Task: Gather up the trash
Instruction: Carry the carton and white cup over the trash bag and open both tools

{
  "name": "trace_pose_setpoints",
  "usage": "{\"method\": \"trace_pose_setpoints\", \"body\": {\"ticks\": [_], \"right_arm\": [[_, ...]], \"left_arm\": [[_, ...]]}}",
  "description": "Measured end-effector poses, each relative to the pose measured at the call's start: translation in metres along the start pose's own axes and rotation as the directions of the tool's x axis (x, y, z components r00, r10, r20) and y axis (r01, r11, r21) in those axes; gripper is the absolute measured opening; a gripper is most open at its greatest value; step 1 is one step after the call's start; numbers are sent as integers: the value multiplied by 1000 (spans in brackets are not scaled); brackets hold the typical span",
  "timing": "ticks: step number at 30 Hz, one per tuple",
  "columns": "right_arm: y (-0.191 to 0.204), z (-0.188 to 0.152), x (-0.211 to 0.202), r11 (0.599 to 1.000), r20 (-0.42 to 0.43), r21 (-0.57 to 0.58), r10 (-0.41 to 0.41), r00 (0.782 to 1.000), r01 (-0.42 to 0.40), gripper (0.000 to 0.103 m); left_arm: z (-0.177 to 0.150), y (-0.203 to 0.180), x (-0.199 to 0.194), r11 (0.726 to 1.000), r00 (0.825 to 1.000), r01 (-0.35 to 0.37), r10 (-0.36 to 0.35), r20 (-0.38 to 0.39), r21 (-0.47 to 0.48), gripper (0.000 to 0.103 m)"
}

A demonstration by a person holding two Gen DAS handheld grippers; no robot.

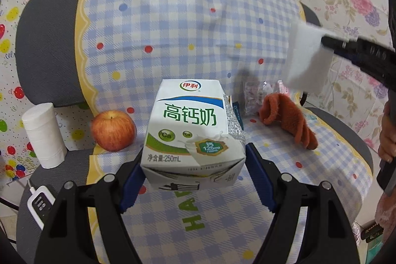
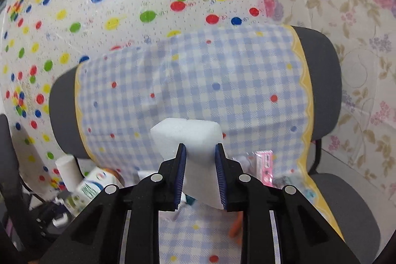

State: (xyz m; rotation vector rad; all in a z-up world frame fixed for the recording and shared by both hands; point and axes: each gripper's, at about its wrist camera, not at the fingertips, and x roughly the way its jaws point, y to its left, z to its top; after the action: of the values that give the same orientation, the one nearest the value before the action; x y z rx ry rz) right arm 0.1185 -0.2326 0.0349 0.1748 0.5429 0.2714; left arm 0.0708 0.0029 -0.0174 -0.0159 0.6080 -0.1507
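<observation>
Left gripper [image 1: 193,162], my unit, item one: blue pads clamped on a white milk carton [image 1: 191,130], carton held upright above the checked chair cover [image 1: 173,29]; right gripper [image 2: 200,165], item two: jaws pinched on a white foam block [image 2: 188,135], lifted clear of the seat, seen at 3 o'clock in the left wrist view; apple [image 1: 113,130] at 9 o'clock of the carton; paper roll [image 1: 43,135] beyond it at 9 o'clock; orange cloth [image 1: 289,120] at 3 o'clock; clear wrapper [image 1: 257,95] at 2 o'clock
</observation>
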Motion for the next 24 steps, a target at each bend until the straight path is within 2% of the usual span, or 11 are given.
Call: {"method": "trace_pose_setpoints", "body": {"ticks": [7, 13, 22, 24], "right_arm": [[-12, -51, -25, 997, -103, 19, -75, 992, 77, 26], [-34, -88, -65, 988, -129, 73, -126, 984, 136, 26], [-68, -125, -144, 963, -128, 152, -206, 970, 225, 27], [-74, -132, -161, 956, -128, 158, -229, 965, 248, 28]], "left_arm": [[-18, -31, -20, 997, 998, 57, -57, 4, 51, 74], [-39, -74, -21, 984, 991, 137, -136, -17, 114, 74], [-61, -144, -51, 942, 966, 256, -258, -21, 215, 74], [-68, -158, -58, 928, 954, 299, -298, -37, 223, 74]]}}
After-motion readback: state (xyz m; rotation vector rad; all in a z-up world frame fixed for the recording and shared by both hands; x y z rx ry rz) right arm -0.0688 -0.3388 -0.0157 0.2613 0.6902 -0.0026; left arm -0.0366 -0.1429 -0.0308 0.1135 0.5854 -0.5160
